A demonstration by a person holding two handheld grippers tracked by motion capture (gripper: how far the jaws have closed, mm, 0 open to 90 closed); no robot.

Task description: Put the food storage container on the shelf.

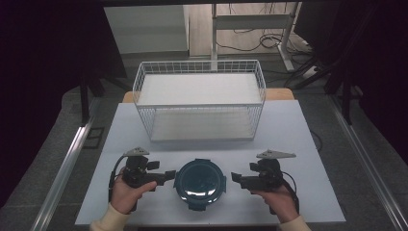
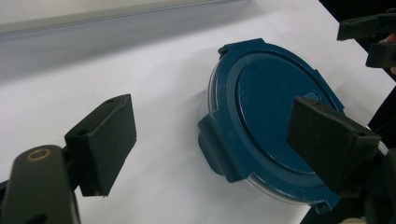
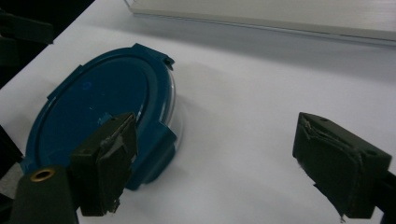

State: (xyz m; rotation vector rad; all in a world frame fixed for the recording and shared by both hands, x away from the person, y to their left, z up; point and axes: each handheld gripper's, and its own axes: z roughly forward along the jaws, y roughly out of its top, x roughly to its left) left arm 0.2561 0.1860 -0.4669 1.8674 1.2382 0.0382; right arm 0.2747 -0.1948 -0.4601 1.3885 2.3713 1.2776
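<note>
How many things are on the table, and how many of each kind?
Round blue-lidded container: 1
White wire basket: 1
Black grippers: 2, the left gripper and the right gripper, both open, one on each side of the container
Total: 4

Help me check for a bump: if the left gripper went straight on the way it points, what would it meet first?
Most likely the round blue-lidded container. The left gripper, jaws open and holding nothing, points at its near side latch. Beyond it waits the right gripper. How high the jaws hang is hard to judge.
</note>
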